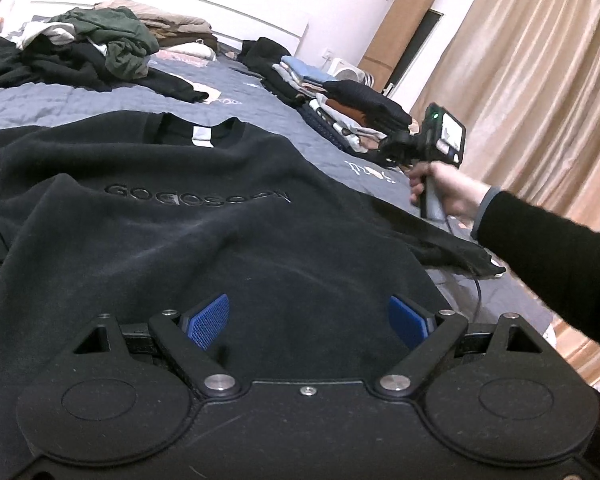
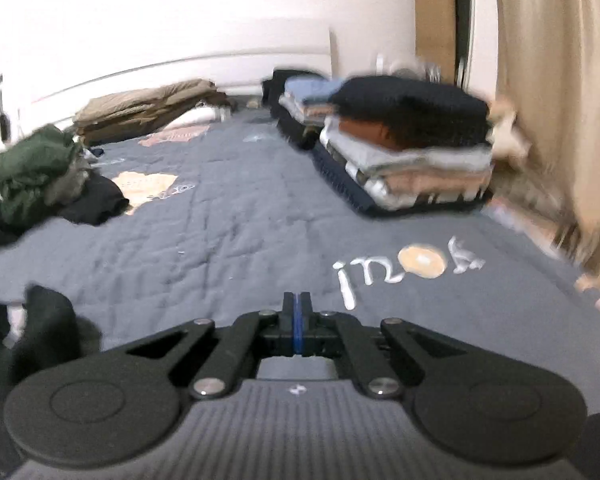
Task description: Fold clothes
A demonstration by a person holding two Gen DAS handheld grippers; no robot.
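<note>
A black sweatshirt (image 1: 204, 216) with embossed lettering lies spread front-up on the grey bed cover (image 1: 60, 100), collar away from me. My left gripper (image 1: 308, 316) is open with blue pads (image 1: 208, 320) over the sweatshirt's lower hem, empty. My right gripper (image 2: 297, 308) is shut with nothing between its pads, held above the bed cover (image 2: 220, 220). It also shows in the left wrist view (image 1: 396, 148), held in a hand to the right of the sweatshirt, beyond its right sleeve (image 1: 440, 240). A black part of the sweatshirt (image 2: 44, 328) shows at the right wrist view's lower left.
Two stacks of folded clothes (image 2: 412, 152) sit at the bed's right edge. A heap of unfolded clothes (image 1: 92, 48) with a green garment lies at the far left. A beige curtain (image 1: 540, 80) hangs on the right. The white headboard (image 1: 180, 8) is behind.
</note>
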